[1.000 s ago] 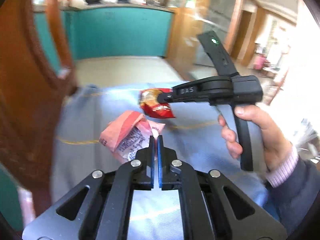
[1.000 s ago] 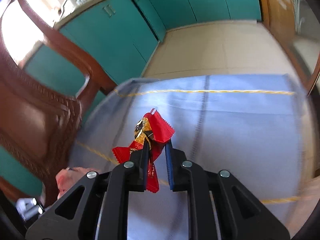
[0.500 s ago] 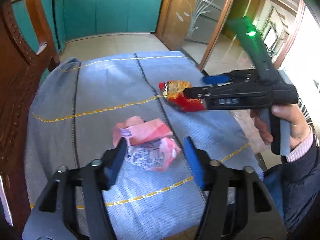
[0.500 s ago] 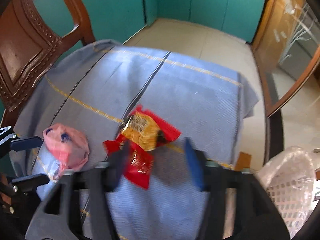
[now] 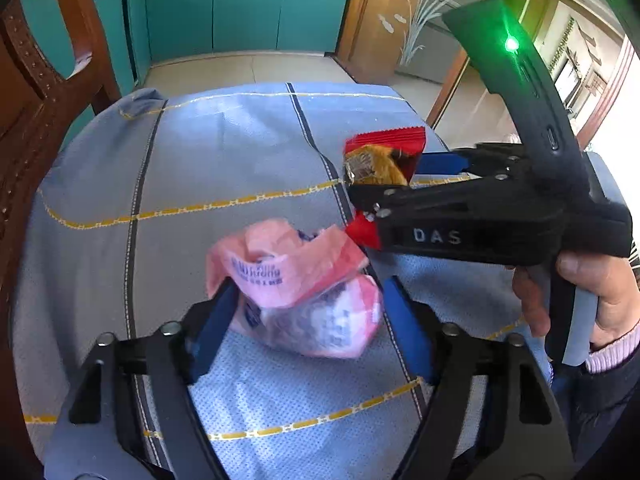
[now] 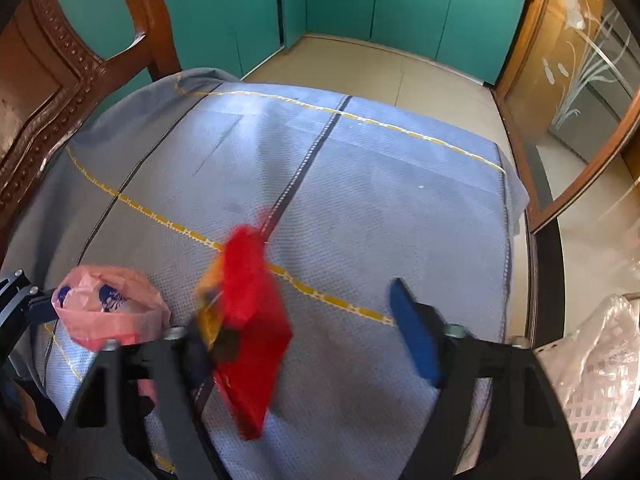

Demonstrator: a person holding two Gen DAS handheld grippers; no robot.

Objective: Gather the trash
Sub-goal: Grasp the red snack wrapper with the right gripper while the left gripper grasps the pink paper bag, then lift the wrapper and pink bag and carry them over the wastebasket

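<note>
While the pink bag [image 5: 304, 292] lies on the blue tablecloth [image 5: 224, 168], the left gripper [image 5: 308, 320] straddles it wide open, gripping nothing; rightward, the right gripper [image 6: 312, 336] gapes around the blurred red wrapper [image 6: 252, 320], unclamped.

A blue-grey tablecloth [image 6: 400, 184] with yellow and dark stripes covers the table. A carved wooden chair [image 6: 52, 72] stands against the cloth's left edge. Beyond the cloth's far edge a pale tiled floor [image 6: 360, 64] runs to teal cabinets [image 6: 404, 4]. To the right of the cloth stands a wood-framed etched glass panel [image 6: 580, 80].
</note>
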